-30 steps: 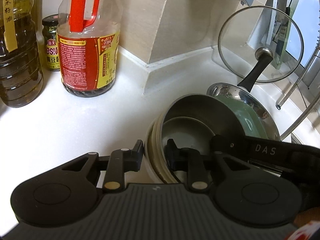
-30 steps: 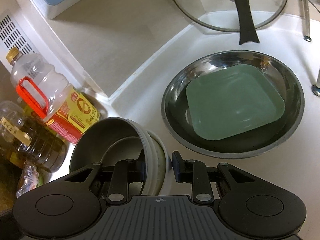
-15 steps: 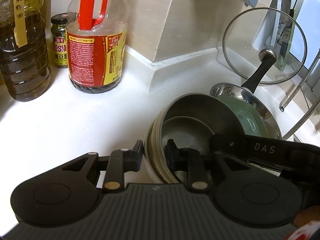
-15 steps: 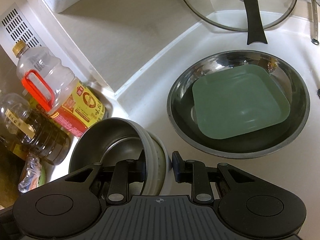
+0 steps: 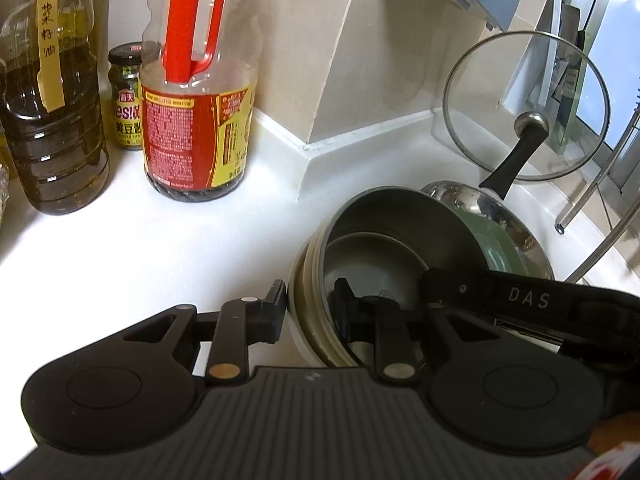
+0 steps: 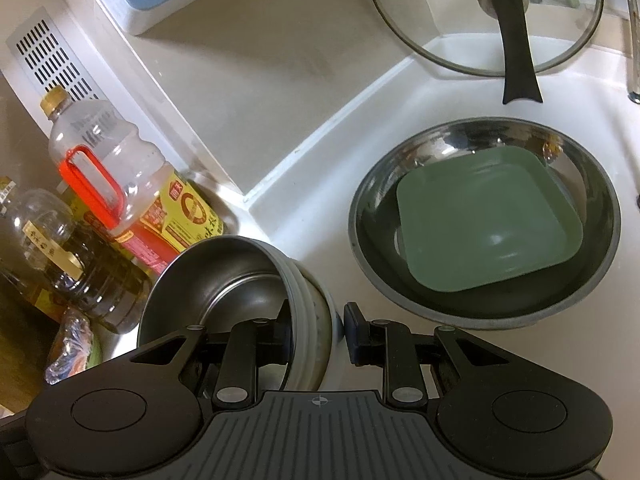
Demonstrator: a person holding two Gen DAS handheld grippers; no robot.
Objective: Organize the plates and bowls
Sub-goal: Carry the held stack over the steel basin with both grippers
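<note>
Left wrist view: my left claw (image 5: 308,312) is clamped narrow on the near rim of a stack of bowls (image 5: 384,240), one finger outside the wall and the other inside the metal bowl that sits on top. My right claw (image 6: 316,330) grips the same stack of bowls (image 6: 224,280) from the opposite rim, its left finger inside the bowl and its right finger outside against the pale outer bowls; the stack hangs tilted between the two claws above the white desk (image 5: 160,248). Ahead and to the right of my right claw a steel pan (image 6: 484,232) rests on the desk with a square green plate (image 6: 488,220) lying flat inside it. Beyond the pan a glass lid (image 6: 480,16) with a black handle leans against the wall. Far ahead and to the left of my left claw stand a red-handled sauce bottle (image 5: 196,92), a dark oil bottle (image 5: 52,92) and a small jar (image 5: 126,96) between them.
</note>
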